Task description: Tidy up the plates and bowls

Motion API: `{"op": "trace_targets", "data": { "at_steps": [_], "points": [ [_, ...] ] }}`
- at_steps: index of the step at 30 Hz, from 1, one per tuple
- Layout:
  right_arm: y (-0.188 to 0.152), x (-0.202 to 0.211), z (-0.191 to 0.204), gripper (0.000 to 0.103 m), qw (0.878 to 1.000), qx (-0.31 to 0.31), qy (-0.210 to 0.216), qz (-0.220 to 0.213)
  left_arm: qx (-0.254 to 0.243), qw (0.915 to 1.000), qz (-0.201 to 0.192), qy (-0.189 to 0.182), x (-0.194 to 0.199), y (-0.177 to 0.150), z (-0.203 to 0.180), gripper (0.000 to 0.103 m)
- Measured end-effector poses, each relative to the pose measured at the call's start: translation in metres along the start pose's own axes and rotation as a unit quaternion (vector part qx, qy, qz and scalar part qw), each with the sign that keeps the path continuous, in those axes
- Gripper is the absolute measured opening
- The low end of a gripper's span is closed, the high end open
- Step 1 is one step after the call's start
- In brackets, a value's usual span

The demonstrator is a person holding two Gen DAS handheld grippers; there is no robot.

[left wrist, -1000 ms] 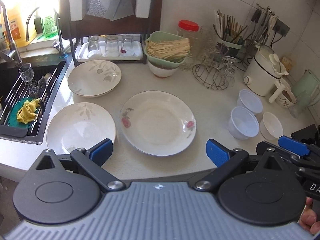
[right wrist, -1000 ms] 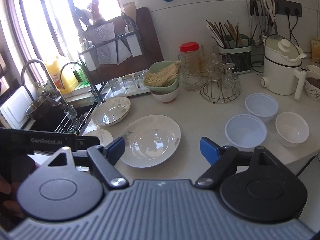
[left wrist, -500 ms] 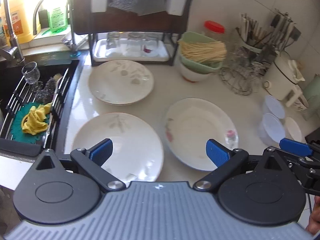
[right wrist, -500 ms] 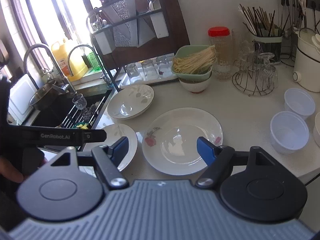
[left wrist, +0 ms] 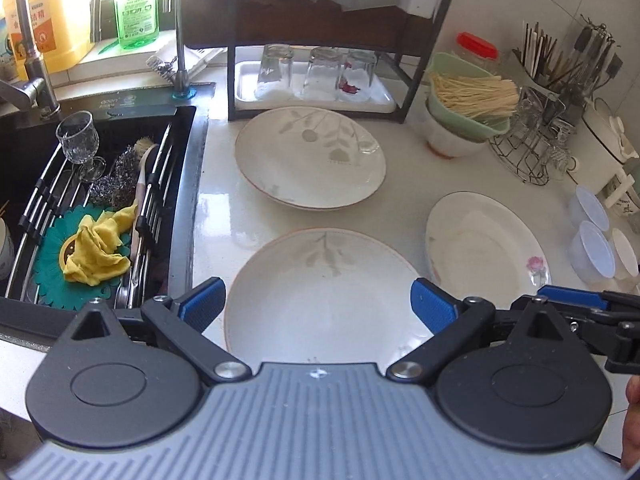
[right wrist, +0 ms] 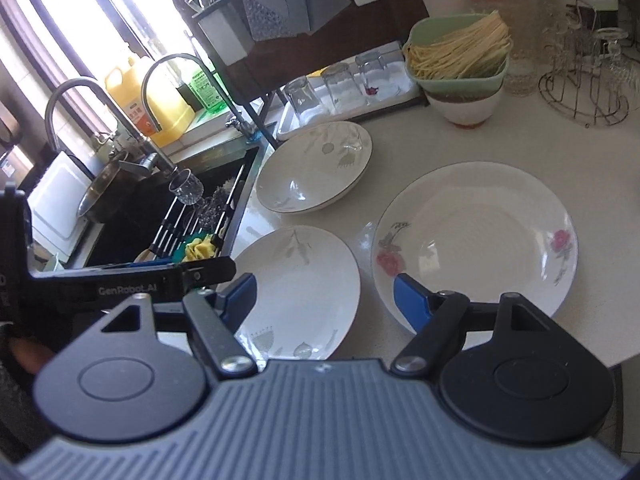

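1. Both tongs are spread wide and pinch nothing. The left gripper (left wrist: 316,300) hangs over the near leaf plate (left wrist: 320,292) at the bottom middle of its view. The right gripper (right wrist: 324,296) hangs over the gap between that leaf plate (right wrist: 296,284) and the rose plate (right wrist: 476,236); its jaws have just been closing a little, with nothing between them.

2. The step looks like the reach for a first plate. No plate is stacked yet.

3. From left to right in the left view: the sink (left wrist: 100,184) at the left, the far leaf plate (left wrist: 310,156) at the upper middle, the rose plate (left wrist: 486,244) at the right, and the small bowls (left wrist: 592,240) at the right edge.

4. Next, I think the left tongs must drop to the near plate's rim and squeeze it.

5. Compared with a second ago, both views sit lower and closer to the plates and further left, and the sink looks bigger.
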State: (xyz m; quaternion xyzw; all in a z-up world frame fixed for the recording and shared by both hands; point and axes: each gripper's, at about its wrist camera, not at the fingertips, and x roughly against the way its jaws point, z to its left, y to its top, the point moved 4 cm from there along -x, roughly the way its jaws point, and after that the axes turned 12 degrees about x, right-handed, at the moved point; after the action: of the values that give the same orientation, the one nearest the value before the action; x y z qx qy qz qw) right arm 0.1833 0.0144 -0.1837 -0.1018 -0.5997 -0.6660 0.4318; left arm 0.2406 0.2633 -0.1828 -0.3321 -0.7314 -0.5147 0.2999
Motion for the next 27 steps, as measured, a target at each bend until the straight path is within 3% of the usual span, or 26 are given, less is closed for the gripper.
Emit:
{"op": "trace_targets", "data": {
  "at_steps": [5, 8, 13, 18, 27],
  "points": [
    [-0.006, -0.028, -0.003, 0.077, 0.998, -0.054, 0.014, 0.037, 0.018, 0.9996, 0.018, -0.009, -0.018, -0.001, 0.024, 0.093],
    [-0.013, -0.039, -0.003, 0.072, 0.997, -0.062, 0.012, 0.052, 0.023, 0.9995, 0.019, -0.007, -0.028, -0.005, 0.038, 0.092],
    [-0.026, -0.059, -0.007, 0.051, 0.992, -0.089, 0.011, 0.087, 0.041, 0.9989, 0.025, 0.004, -0.044, -0.009, 0.06, 0.082],
    [-0.033, -0.07, -0.011, 0.046, 0.989, -0.109, -0.001, 0.098, 0.066, 0.9973, 0.032, -0.002, -0.053, -0.008, 0.075, 0.075],
    [-0.03, -0.08, -0.019, 0.024, 0.987, -0.124, -0.026, 0.099, 0.101, 0.9939, 0.041, -0.02, -0.068, -0.003, 0.083, 0.043]
  ]
}}
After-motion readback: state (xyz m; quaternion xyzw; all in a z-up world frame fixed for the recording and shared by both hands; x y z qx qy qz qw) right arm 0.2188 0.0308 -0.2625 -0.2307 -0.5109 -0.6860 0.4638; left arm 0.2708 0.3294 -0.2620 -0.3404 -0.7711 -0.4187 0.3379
